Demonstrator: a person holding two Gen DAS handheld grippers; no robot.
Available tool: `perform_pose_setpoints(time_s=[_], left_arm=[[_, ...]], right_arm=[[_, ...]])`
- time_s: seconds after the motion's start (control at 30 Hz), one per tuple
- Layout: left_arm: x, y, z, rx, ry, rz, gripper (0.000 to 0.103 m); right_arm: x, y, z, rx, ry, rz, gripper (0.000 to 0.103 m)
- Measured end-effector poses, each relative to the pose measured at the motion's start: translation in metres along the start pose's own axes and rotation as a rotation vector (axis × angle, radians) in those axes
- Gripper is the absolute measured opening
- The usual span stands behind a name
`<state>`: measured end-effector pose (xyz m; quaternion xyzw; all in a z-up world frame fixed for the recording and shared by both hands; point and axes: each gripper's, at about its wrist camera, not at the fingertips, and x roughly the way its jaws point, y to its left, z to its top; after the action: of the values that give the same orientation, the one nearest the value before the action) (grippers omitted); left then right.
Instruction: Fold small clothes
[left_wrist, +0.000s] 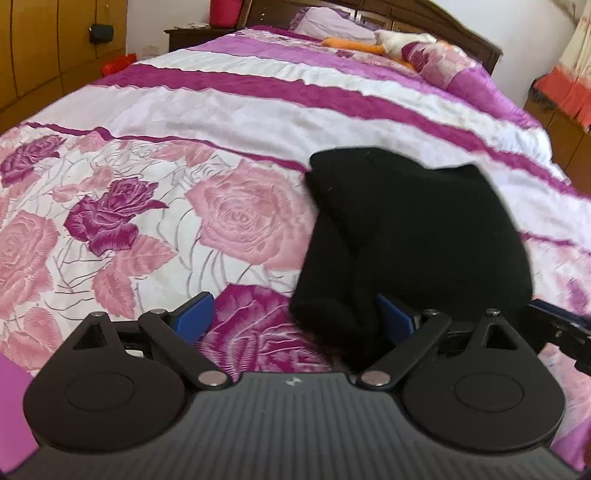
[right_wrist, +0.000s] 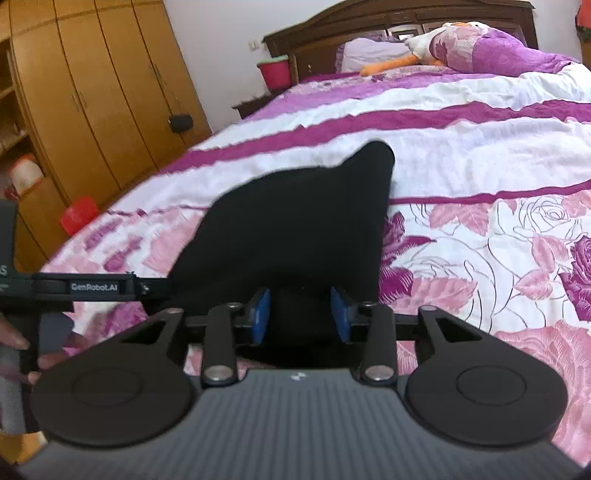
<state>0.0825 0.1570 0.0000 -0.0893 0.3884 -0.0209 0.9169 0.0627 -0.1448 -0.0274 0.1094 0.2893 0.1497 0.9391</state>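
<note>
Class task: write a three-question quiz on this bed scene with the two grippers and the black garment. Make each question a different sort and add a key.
1. True or false: the left gripper has its jaws shut on the black garment.
2. The garment rests on: A) a wooden table; B) a floral bedspread; C) a carpet.
3. Fill in: cloth sits between the right gripper and its two ____ pads.
Key: 1 false, the jaws stand wide open; 2 B; 3 blue.

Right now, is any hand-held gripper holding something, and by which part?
The right hand-held gripper pinches the black garment by its bunched near edge. The left hand-held gripper is open, holding nothing.
</note>
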Motion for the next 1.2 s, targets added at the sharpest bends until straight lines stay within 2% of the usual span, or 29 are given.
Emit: perform_pose_setpoints(time_s=[0.07,0.13,0.2,0.27,0.37,0.5,0.6,0.77,0.97,1.2], left_arm=[[-0.005,-0.001,0.006,-0.023,-0.008,-0.049,0.096],[-0.006,-0.003,0.011,-0.038,-0.017,-0.081,0.096],[-0.002,-0.007,0.015,-0.041,-0.016,-0.112,0.096],[0.007,-0.013,0.018,-0.044,0.001,-0.116,0.096],[0.023,-0.018,0.018,-0.049,0.036,-0.109,0.096],[0.038,-0.014,0.017,-0.094,0.061,-0.151,0.098],[0.044,-0.013,0.017,-0.083,0.067,-0.171,0.098],[0.053,-0.015,0.015,-0.048,0.063,-0.213,0.099],[0.063,-0.018,0.014,-0.032,0.073,-0.226,0.101],[0.066,-0.021,0.013,-0.017,0.054,-0.225,0.102]], right_arm=[[-0.008,-0.005,0.005,0.034,-0.039,0.016,0.062],[-0.014,-0.012,0.010,0.080,-0.087,0.026,0.070],[-0.016,-0.019,0.013,0.118,-0.132,0.027,0.071],[-0.012,-0.027,0.015,0.146,-0.130,0.016,0.071],[0.003,-0.040,0.017,0.204,-0.084,0.018,0.071],[0.027,-0.054,0.015,0.278,-0.016,0.064,0.072],[0.045,-0.059,0.012,0.313,0.023,0.106,0.072],[0.061,-0.058,0.008,0.288,0.027,0.166,0.072],[0.069,-0.065,0.004,0.292,0.018,0.220,0.070],[0.076,-0.069,0.005,0.300,0.020,0.238,0.070]])
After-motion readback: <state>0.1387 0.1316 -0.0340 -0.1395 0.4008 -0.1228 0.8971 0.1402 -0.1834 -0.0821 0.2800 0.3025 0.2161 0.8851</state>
